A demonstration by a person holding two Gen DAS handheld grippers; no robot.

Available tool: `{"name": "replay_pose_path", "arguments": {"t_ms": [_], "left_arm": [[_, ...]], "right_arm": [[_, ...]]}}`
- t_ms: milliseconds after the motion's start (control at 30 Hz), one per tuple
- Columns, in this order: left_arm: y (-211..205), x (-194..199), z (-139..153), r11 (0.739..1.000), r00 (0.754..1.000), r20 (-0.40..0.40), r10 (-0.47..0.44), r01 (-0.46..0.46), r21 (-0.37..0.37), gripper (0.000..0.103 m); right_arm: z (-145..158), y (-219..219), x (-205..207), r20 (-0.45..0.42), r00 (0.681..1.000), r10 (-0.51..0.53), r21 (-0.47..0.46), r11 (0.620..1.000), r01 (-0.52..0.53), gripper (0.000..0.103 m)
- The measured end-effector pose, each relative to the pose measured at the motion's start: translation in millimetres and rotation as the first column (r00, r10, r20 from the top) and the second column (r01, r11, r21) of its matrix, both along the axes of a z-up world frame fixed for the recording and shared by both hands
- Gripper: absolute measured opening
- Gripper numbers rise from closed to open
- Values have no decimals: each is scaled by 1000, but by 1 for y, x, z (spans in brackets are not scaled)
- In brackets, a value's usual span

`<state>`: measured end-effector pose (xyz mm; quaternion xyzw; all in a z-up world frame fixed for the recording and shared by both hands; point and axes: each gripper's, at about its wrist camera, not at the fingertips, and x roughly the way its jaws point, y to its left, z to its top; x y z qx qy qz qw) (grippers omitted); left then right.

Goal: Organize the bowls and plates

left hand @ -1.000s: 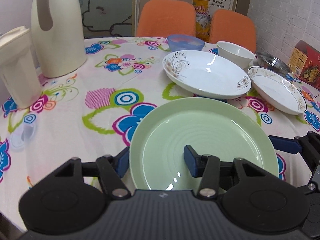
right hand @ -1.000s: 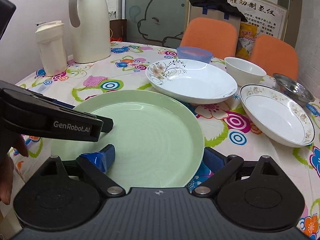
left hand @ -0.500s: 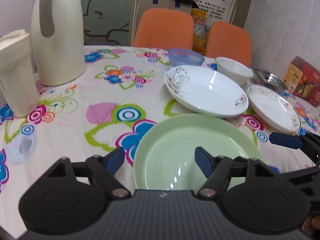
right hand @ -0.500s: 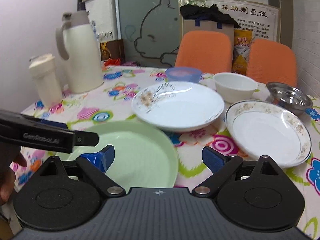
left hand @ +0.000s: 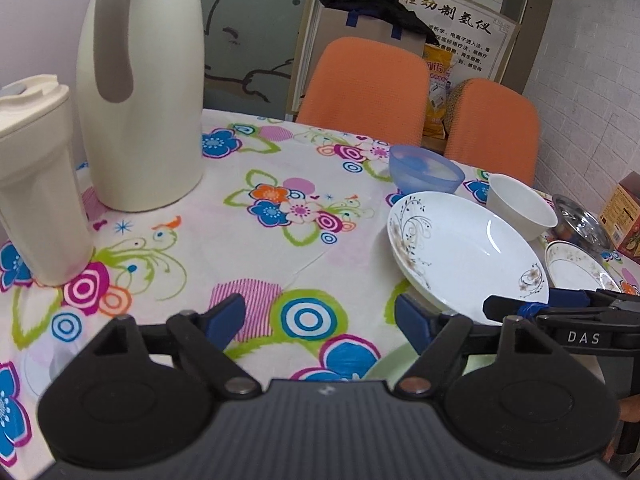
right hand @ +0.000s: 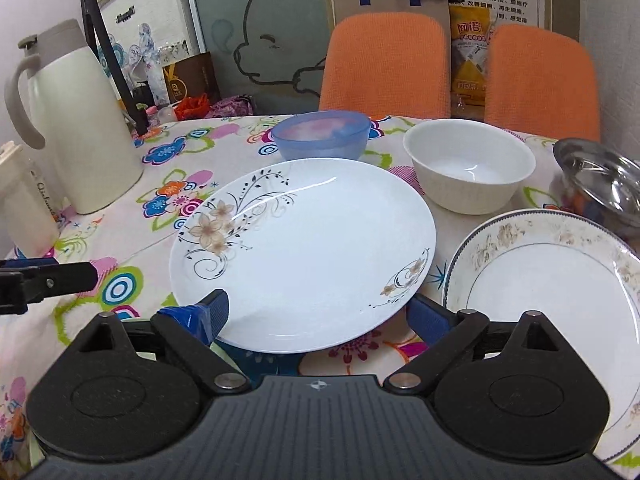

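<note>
The right gripper (right hand: 316, 316) hovered with fingers apart around the near rim of the flowered plate (right hand: 304, 248), apparently about to grip it. The left gripper (left hand: 320, 324), fingers also apart and empty, hung over bare surface (left hand: 240, 240). Next, the right fingers needed to close on that rim and lift, probably toward the green plate (left hand: 384, 368) just below them.

left tongs (left hand: 320, 320): black ribbed body, blue pads, silver screws | right tongs (right hand: 318, 314): same, "das" lettering on side

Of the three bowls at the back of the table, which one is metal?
The steel bowl at the far right, shiny and reflective. The blue bowl is translucent plastic and the white bowl between them is plain and opaque.
</note>
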<state>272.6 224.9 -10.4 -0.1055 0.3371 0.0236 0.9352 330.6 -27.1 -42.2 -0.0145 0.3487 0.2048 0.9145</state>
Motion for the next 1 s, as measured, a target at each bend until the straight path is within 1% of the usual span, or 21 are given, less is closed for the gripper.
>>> {"name": "replay_pose_path", "arguments": {"t_ms": [67, 200, 233, 300, 333, 400, 467, 567, 633, 667, 700, 767, 833, 900, 967, 1000], "left_arm": [[4, 5, -1, 1000, 1000, -4, 5, -5, -3, 78], [5, 16, 0, 1000, 1000, -10, 0, 0, -2, 78], [4, 20, 0, 1000, 1000, -12, -9, 9, 2, 78], [-1, 31, 3, 999, 999, -18, -32, 32, 4, 77], [-4, 37, 4, 999, 999, -21, -48, 48, 3, 78], [-11, 55, 5, 997, 997, -32, -77, 77, 2, 78], [-18, 77, 3, 994, 993, -48, -106, 106, -8, 78], [-25, 107, -5, 992, 987, -97, -127, 126, -17, 77], [-30, 121, -12, 992, 984, -124, -126, 127, -4, 76], [-33, 126, -15, 992, 982, -138, -127, 129, 2, 76], [-35, 130, -18, 991, 980, -150, -131, 132, 3, 74], [-39, 134, -23, 990, 976, -168, -140, 143, 4, 73], [-43, 134, -24, 988, 976, -165, -142, 149, 32, 67], [-46, 134, -25, 988, 977, -159, -141, 149, 41, 66], [-47, 133, -24, 987, 977, -154, -147, 155, 42, 60], [-49, 133, -23, 986, 976, -150, -156, 163, 41, 51]], "right_arm": [[0, 4, -1, 5, 1000, 19, -7, 1000, -19, 84], [2, -1, -3, -5, 998, 66, 32, 997, -65, 83], [2, -4, -2, 2, 998, 61, 37, 997, -61, 82], [4, -8, 1, 39, 999, 11, 16, 1000, -11, 82], [5, -8, 4, 48, 999, 5, 5, 1000, -5, 82], [6, -6, 14, 42, 999, 20, 17, 1000, -20, 82], [5, -3, 24, 41, 999, 11, 10, 1000, -12, 83], [1, 1, 42, 33, 999, 1, -19, 1000, -1, 82], [-5, 0, 52, 2, 1000, -2, -5, 1000, 2, 84], [-6, 1, 54, 5, 1000, 2, -9, 1000, -2, 84], [-7, 3, 54, 13, 1000, -2, -39, 999, 3, 84], [-10, 10, 52, 30, 999, 23, -111, 994, -19, 85], [-11, 8, 47, 44, 999, 29, -101, 995, -25, 85], [-11, 7, 45, 53, 998, 24, -97, 995, -19, 86], [-11, 8, 43, 62, 998, 27, -97, 995, -21, 86], [-11, 10, 42, 58, 997, 55, -90, 995, -50, 86]]}}
